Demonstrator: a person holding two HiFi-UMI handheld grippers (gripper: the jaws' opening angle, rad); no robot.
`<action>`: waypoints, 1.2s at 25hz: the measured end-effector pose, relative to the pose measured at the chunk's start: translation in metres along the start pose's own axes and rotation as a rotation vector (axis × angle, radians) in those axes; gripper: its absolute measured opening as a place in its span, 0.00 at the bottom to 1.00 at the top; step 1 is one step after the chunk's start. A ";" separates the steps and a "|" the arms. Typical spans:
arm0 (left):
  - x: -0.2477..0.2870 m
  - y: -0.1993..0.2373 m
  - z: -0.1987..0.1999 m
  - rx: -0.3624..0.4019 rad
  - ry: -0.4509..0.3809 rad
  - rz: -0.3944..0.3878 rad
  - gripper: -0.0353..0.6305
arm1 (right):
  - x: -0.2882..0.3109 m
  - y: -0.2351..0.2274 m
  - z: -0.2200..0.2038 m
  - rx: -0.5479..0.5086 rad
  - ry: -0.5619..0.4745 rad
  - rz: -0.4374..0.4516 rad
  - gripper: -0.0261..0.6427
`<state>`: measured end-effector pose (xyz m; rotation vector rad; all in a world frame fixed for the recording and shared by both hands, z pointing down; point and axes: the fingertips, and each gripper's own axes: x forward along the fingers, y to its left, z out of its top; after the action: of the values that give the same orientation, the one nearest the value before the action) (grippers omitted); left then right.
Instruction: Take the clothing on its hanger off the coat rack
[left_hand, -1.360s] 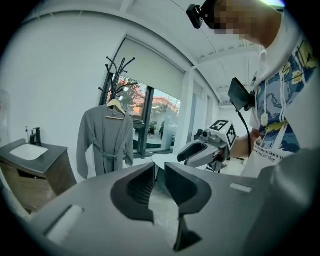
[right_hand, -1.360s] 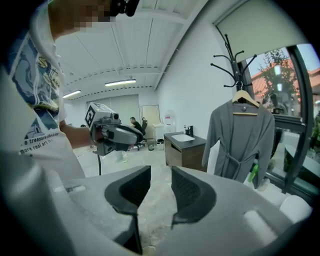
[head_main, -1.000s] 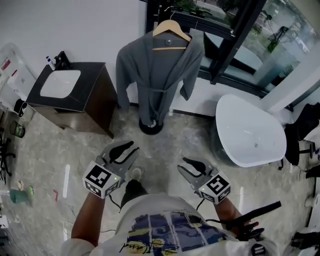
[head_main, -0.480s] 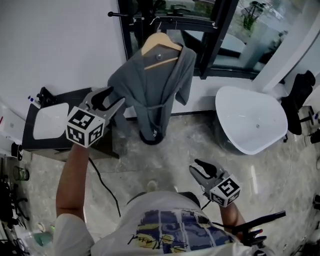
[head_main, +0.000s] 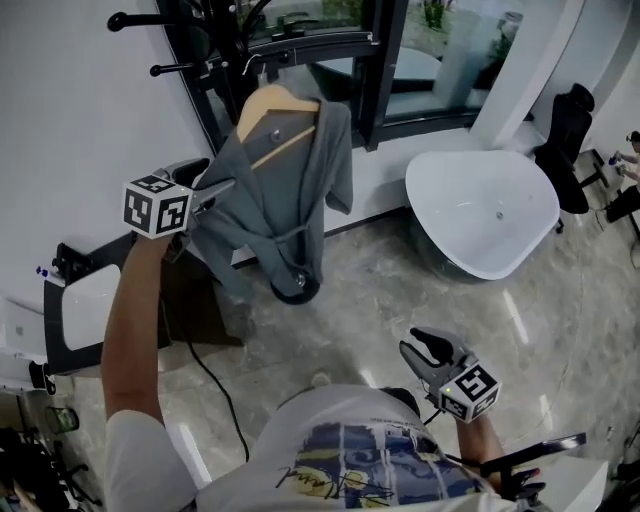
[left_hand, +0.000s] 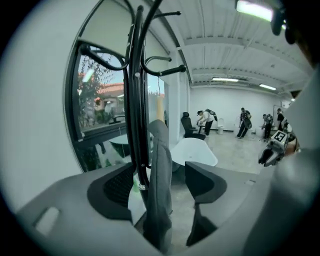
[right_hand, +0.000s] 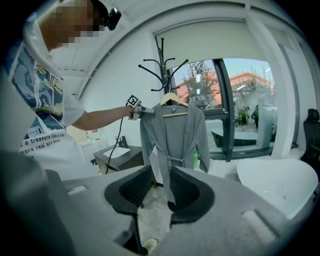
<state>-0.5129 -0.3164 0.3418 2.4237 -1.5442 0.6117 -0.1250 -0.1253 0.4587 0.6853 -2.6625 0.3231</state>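
Note:
A grey robe (head_main: 280, 200) hangs on a wooden hanger (head_main: 270, 105) from the black coat rack (head_main: 215, 40) by the window. My left gripper (head_main: 205, 185) is raised to the robe's left shoulder. In the left gripper view its jaws are opening, and the robe's edge (left_hand: 159, 185) stands between the pads with a gap on the right side; the rack pole (left_hand: 135, 100) rises just behind. My right gripper (head_main: 425, 348) hangs low near my waist, open and empty. From the right gripper view the whole robe (right_hand: 175, 135) and hanger (right_hand: 173, 100) show ahead.
A white bathtub (head_main: 485, 205) stands right of the rack. A dark vanity with a white basin (head_main: 85, 305) stands to the left, and a black cable (head_main: 205, 370) trails over the floor. A black chair (head_main: 565, 140) is at the far right. Several people stand far off (left_hand: 242, 122).
My left gripper rose from waist height up to the robe's left shoulder, and its jaws spread wider. The right gripper stayed low. The head view swung up and left.

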 end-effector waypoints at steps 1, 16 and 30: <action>0.006 -0.001 -0.002 -0.018 0.019 -0.035 0.56 | -0.001 -0.001 -0.003 0.009 0.003 -0.009 0.22; 0.043 -0.010 -0.019 -0.021 0.140 -0.179 0.21 | 0.007 -0.006 -0.011 0.047 0.044 -0.026 0.22; 0.029 -0.012 -0.007 -0.056 0.078 -0.133 0.07 | 0.008 -0.002 -0.016 0.036 0.072 0.005 0.22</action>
<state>-0.4928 -0.3324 0.3617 2.4074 -1.3391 0.6208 -0.1258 -0.1249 0.4763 0.6652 -2.5964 0.3908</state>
